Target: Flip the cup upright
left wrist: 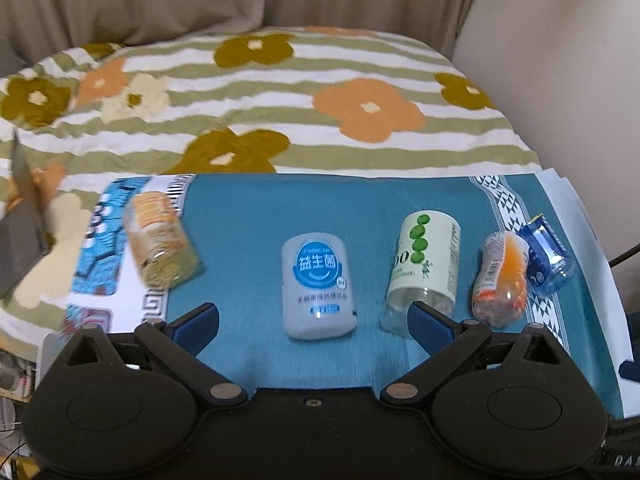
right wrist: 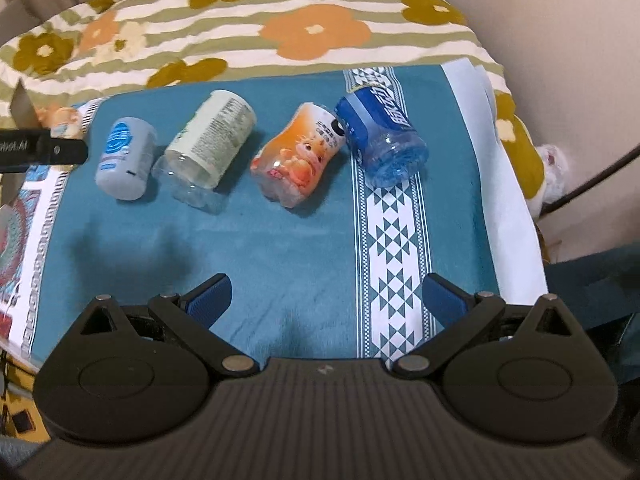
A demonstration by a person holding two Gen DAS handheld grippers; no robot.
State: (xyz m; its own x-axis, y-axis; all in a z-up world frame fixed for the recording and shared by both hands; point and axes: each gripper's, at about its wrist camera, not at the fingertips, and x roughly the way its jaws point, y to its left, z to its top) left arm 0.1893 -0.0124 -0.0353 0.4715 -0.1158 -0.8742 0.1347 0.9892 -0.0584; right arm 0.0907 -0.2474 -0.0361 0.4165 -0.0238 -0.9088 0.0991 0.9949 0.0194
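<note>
Beige cushions backed a flowered striped blanket (left wrist: 280,92), and on it lay a teal cloth (right wrist: 280,240) carrying five cut bottle cups, all on their sides; the white cup with the blue round label (left wrist: 318,286) served as landmark, lying straight ahead of the left gripper (left wrist: 314,320), whose jaws were spread wide on nothing; left of it lay a yellow cup (left wrist: 160,238); right of it a pale green cup (left wrist: 426,264), then an orange cup (right wrist: 298,154) touching a blue cup (right wrist: 380,132); the right gripper (right wrist: 326,300) hung open nearer the camera, empty.
</note>
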